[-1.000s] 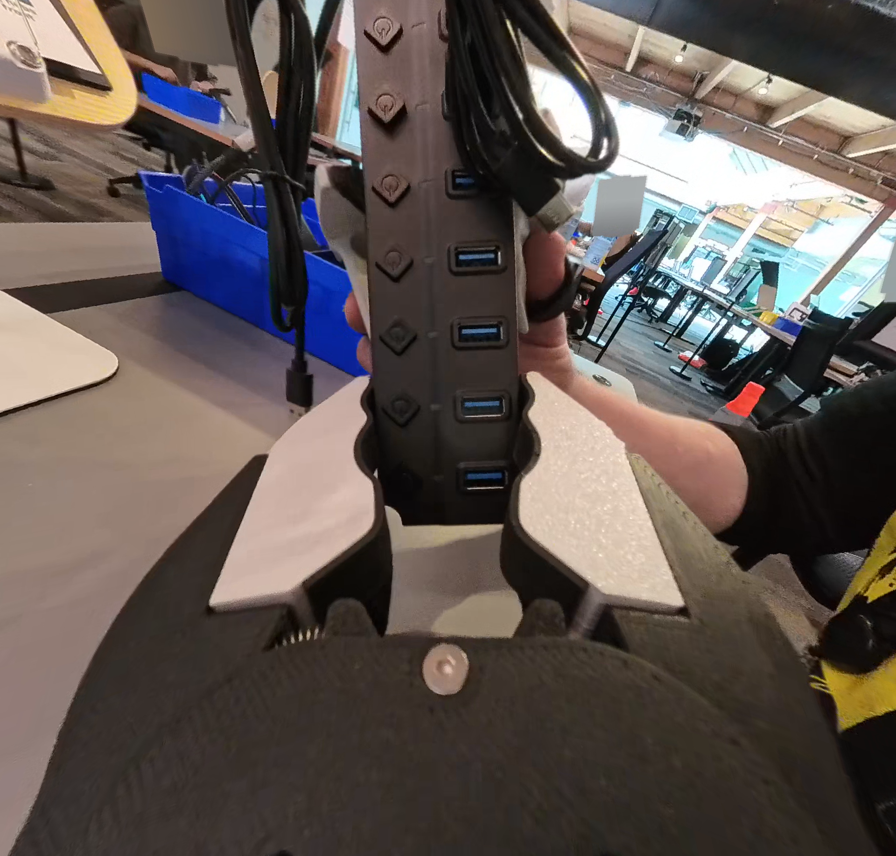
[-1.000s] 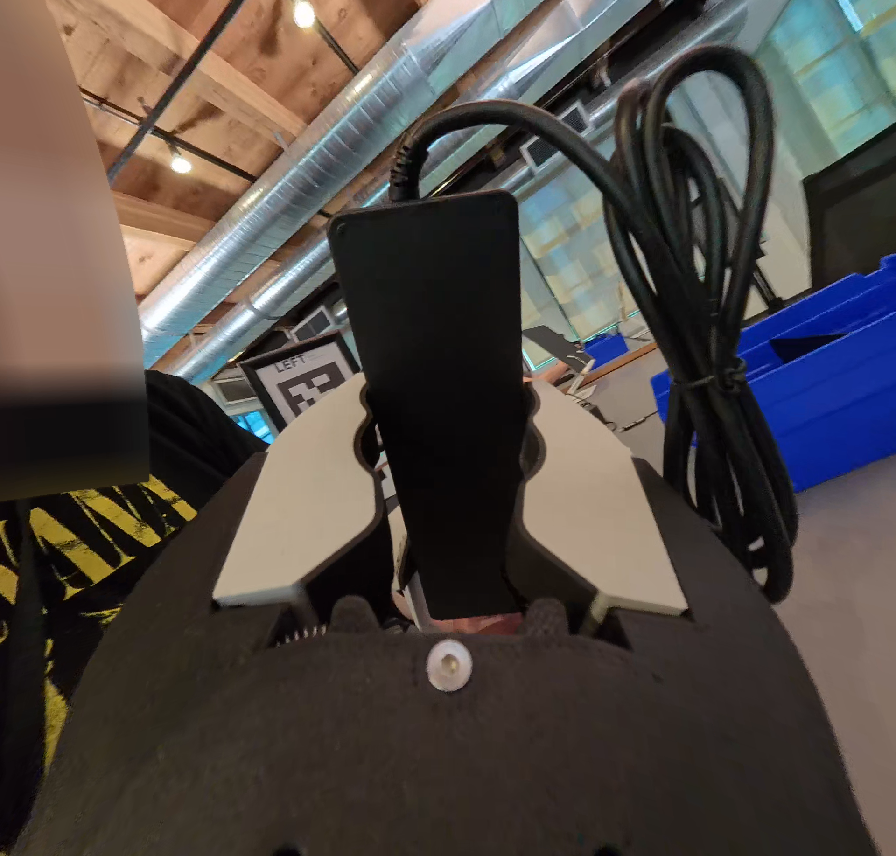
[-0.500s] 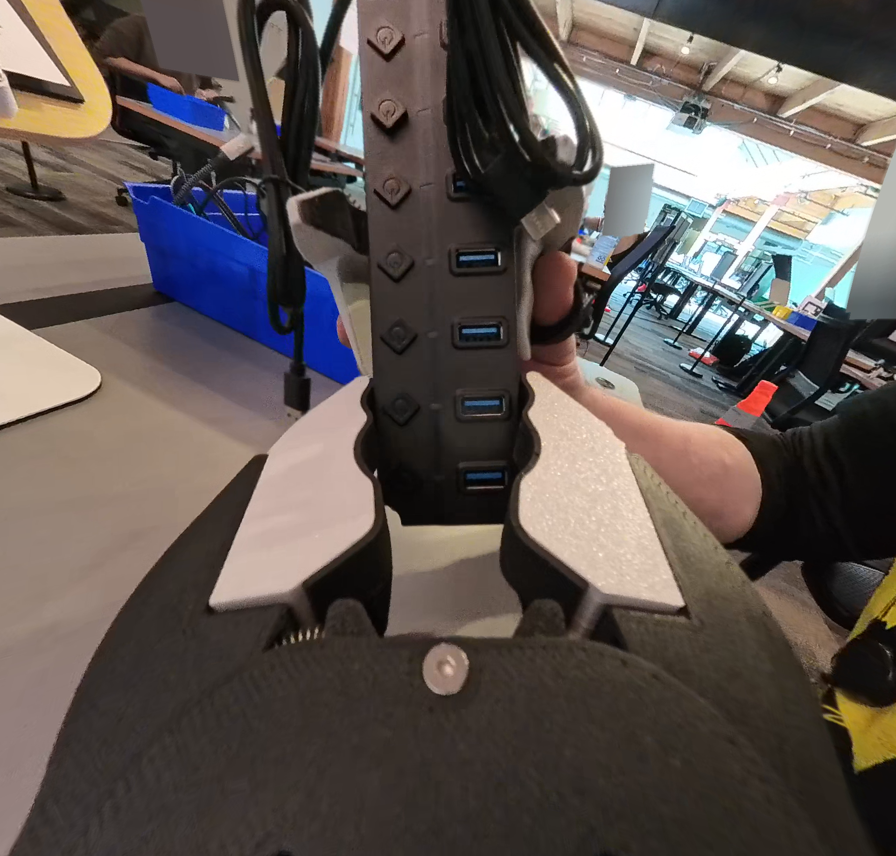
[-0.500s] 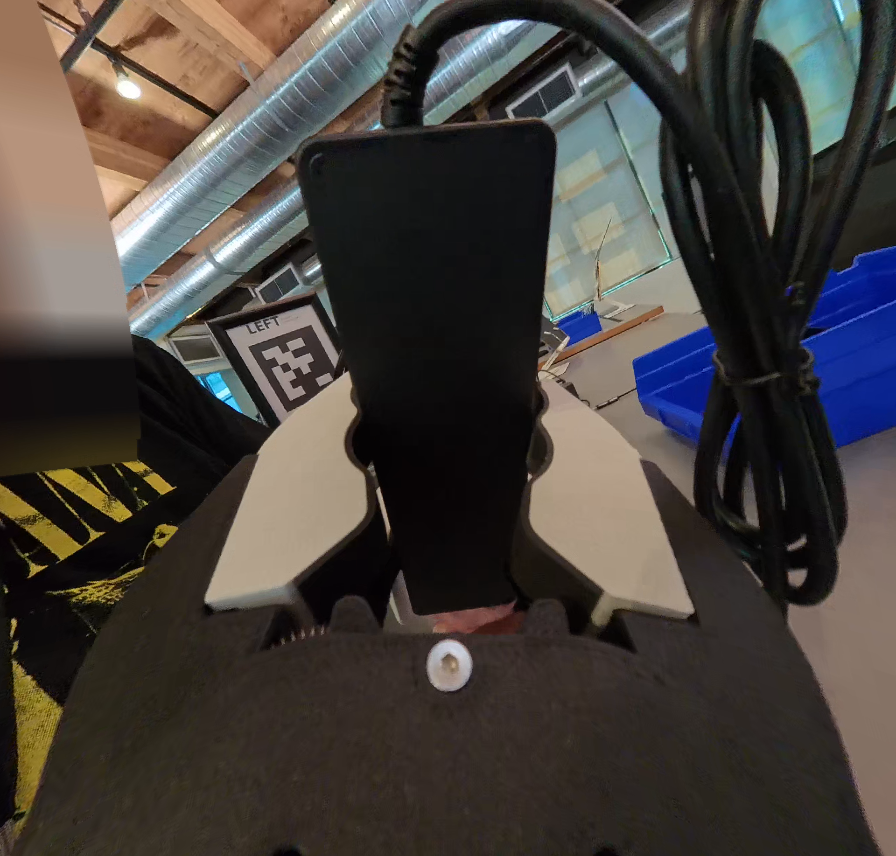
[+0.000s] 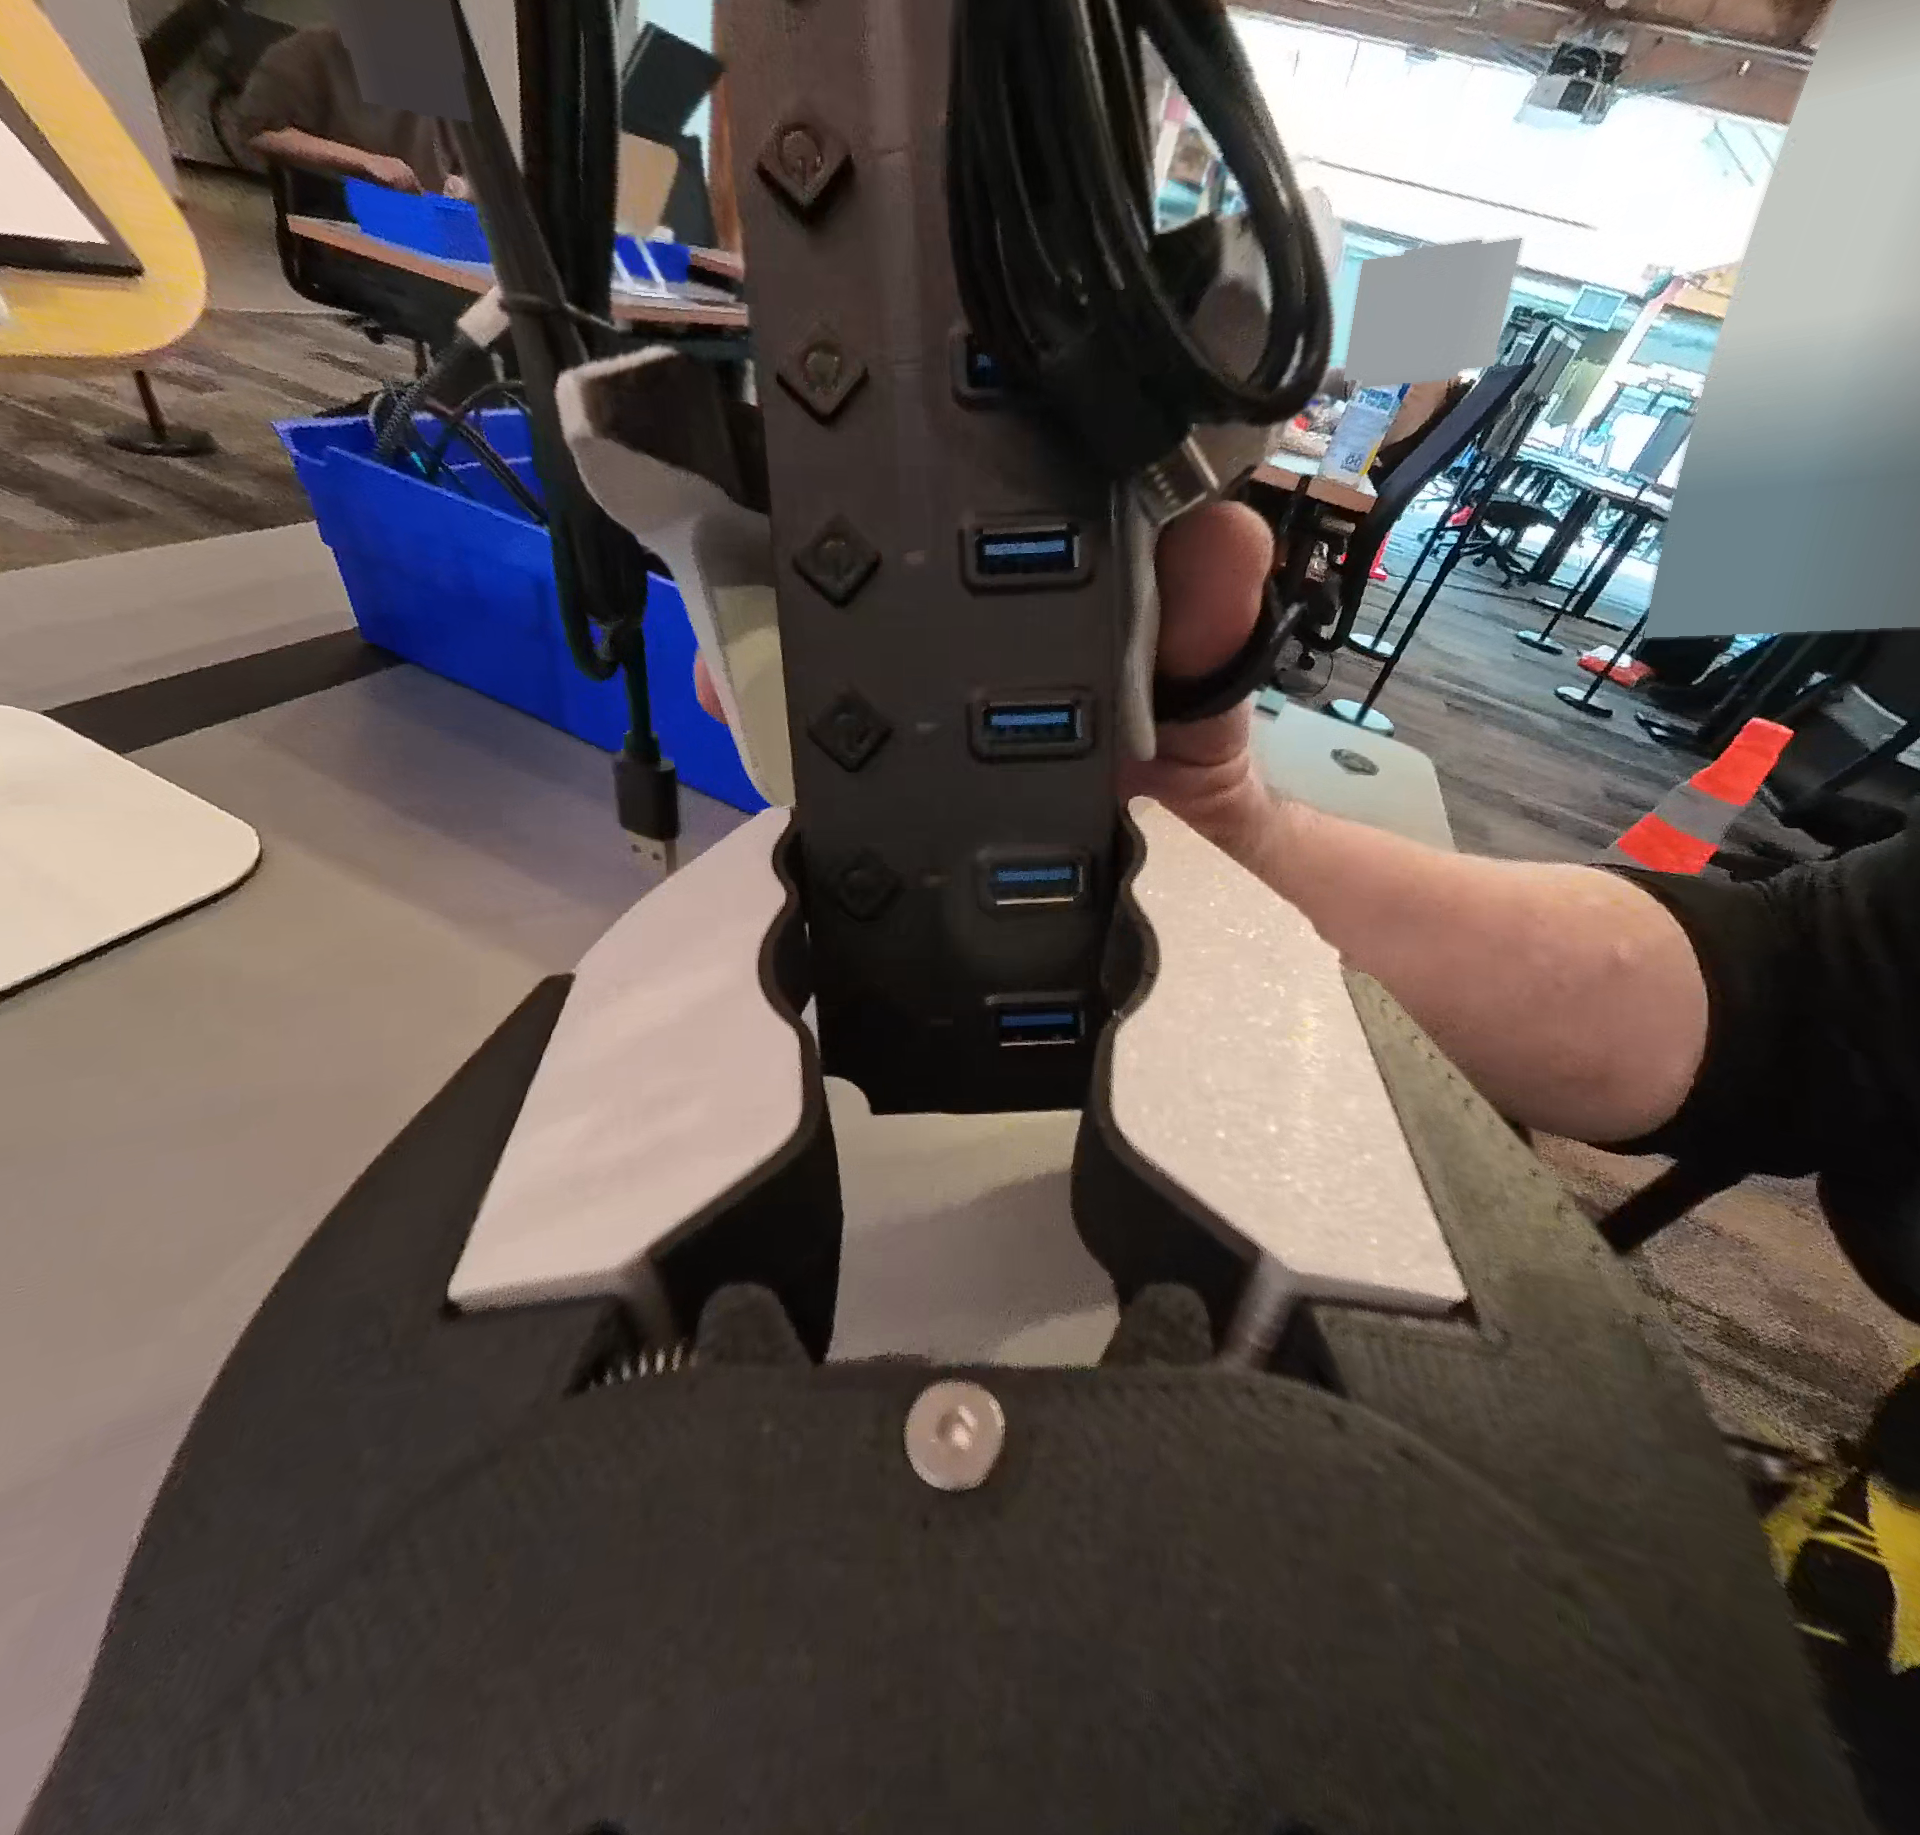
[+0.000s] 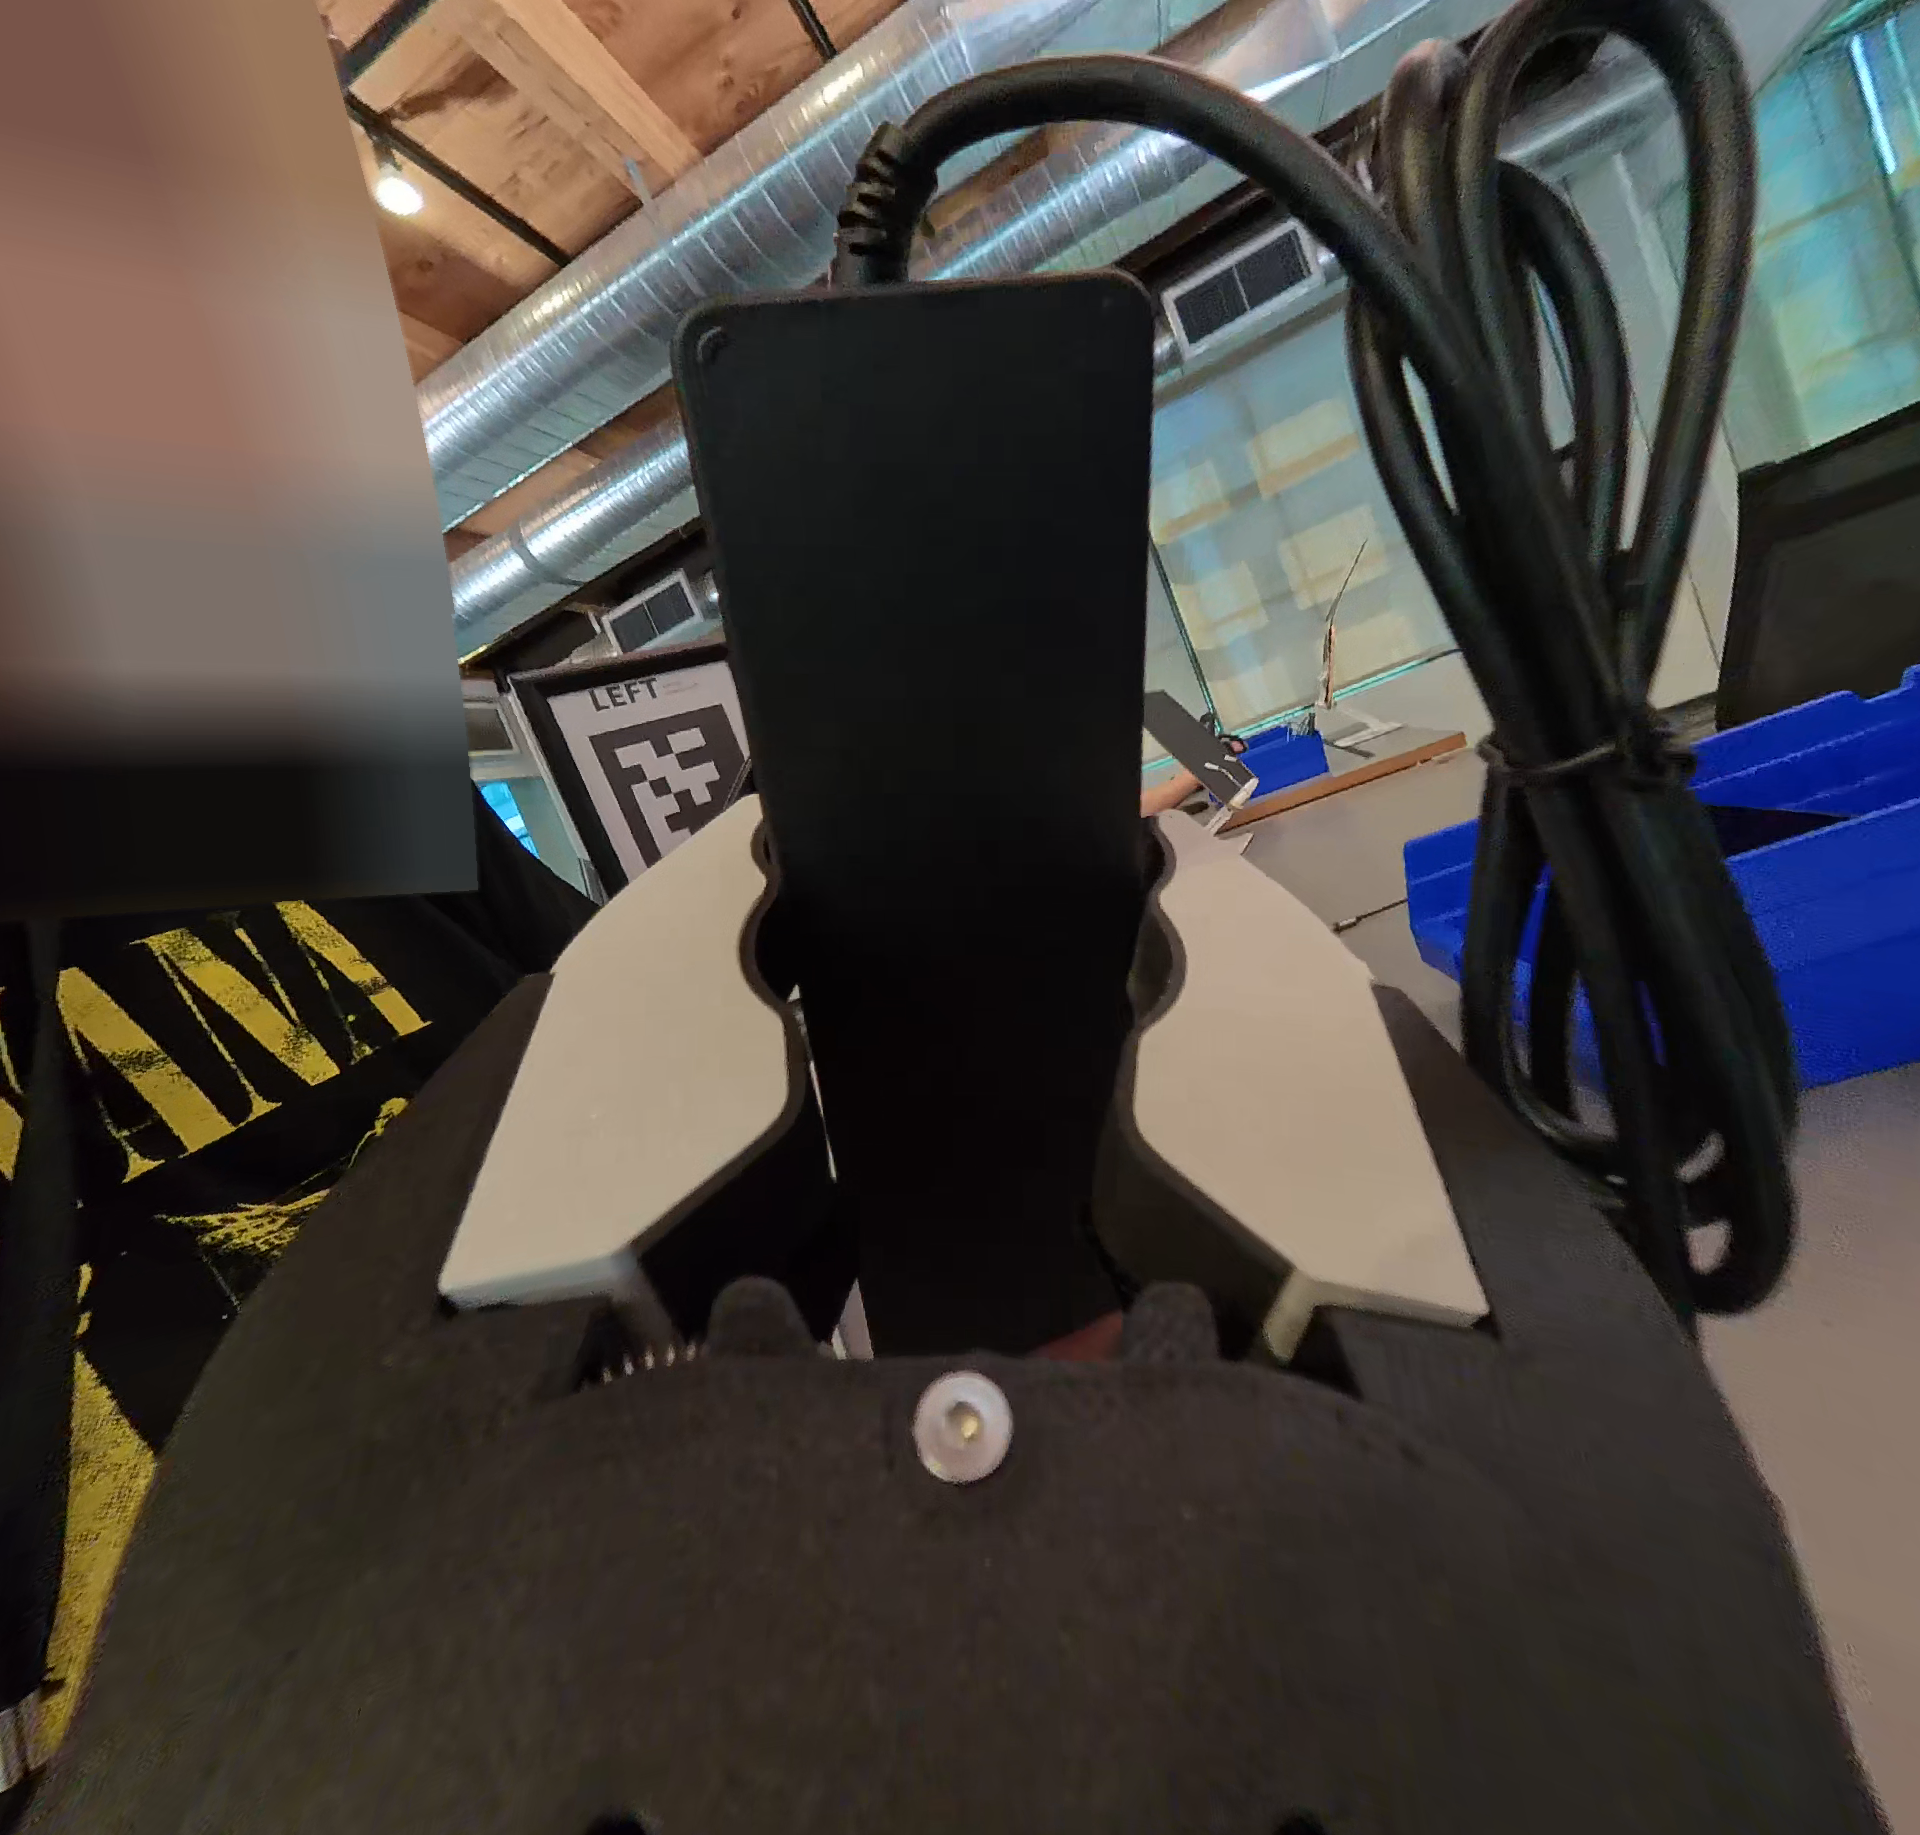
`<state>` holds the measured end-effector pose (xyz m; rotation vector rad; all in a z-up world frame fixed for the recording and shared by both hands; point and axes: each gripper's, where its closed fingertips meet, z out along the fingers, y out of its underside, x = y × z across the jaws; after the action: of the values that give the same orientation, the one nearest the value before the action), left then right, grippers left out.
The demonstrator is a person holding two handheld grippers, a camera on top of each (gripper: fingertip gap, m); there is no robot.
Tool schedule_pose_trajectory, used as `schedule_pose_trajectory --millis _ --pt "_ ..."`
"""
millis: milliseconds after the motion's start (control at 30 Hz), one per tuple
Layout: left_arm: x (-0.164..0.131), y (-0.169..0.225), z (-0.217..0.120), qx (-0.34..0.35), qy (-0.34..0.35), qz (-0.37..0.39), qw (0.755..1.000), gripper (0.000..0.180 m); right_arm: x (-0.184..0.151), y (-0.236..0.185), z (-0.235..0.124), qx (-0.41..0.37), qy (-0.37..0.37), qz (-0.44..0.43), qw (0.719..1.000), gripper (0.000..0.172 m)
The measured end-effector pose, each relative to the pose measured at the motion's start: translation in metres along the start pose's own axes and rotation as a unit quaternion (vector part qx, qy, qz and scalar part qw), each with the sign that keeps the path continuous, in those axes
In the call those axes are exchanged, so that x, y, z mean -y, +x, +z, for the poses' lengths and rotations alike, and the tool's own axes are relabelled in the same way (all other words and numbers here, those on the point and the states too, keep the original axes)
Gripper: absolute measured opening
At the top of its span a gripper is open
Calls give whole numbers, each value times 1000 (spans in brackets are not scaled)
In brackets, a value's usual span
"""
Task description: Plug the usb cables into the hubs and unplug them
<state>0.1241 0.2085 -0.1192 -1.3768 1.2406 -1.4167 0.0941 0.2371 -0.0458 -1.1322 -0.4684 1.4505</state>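
Note:
A long dark grey USB hub (image 5: 935, 642) with a row of blue ports and diamond buttons stands upright. My left gripper (image 5: 956, 850) is shut on its lower end. In the right wrist view I see the hub's plain black back (image 6: 935, 642). My right gripper (image 6: 961, 850) is open: the hub stands between its pads with a thin gap on each side. Its pale fingers (image 5: 665, 497) flank the hub higher up in the left wrist view. The hub's black cable bundle (image 5: 1122, 175) hangs by its upper part and also shows in the right wrist view (image 6: 1558, 642).
A black cable with a USB plug (image 5: 644, 798) dangles left of the hub above the grey table (image 5: 260, 1058). A blue bin (image 5: 468, 559) with cables stands behind it, also in the right wrist view (image 6: 1818, 902). A white pad (image 5: 83, 850) lies at the left. A hand (image 5: 1205, 642) holds the right gripper. Some 8 cm of space lies between my two pairs of fingers.
My right gripper's pads have spread away from the hub's sides. My left gripper has kept its hold on the hub, and the hub now reaches past the top of its view.

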Motion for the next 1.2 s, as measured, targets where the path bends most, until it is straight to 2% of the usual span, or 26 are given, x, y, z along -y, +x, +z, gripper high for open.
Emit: schedule_pose_trajectory --millis 67,100,167,200,233,300,367,500,533,600,700,767,900,1200 --pt "0 0 0 -2 1 -9 1000 54 -1 0 1 -7 -10 -3 1000 65" --pt "0 1 1 -5 2 -13 1000 54 -5 2 2 -18 -26 -8 999 72" --pt "1 1 2 7 1 2 1000 54 -19 6 4 -36 -64 -14 997 97" --pt "0 0 3 13 -7 11 1000 54 -19 3 4 -32 -61 -14 998 94" --pt "0 1 3 8 -11 10 1000 54 -17 1 4 -37 -54 -23 998 80" --pt "-3 1 5 23 -25 34 999 54 -18 0 2 -37 -66 -33 997 75" --pt "-4 0 6 21 -25 21 999 54 -18 2 0 -35 -64 -27 997 74" --pt "3 4 4 12 16 4 1000 54 -10 -1 1 -17 -17 -6 1000 76" --pt "5 7 5 0 28 -14 1000 54 -8 -5 2 -6 -8 -3 1000 81" --pt "11 7 4 -15 67 -53 996 54 -8 -6 5 -10 -10 -12 1000 90" --pt "18 8 1 -35 103 -87 990 53 -7 -4 2 -18 -6 -15 1000 93" --pt "11 8 5 -26 81 -63 994 54 -7 -6 1 -13 -6 -11 1000 82" --pt "-2 7 10 -12 58 -34 998 54 -18 1 6 -31 -43 1 999 91" --pt "-9 1 10 6 37 -2 999 54 -24 6 2 -54 -79 -24 995 77"
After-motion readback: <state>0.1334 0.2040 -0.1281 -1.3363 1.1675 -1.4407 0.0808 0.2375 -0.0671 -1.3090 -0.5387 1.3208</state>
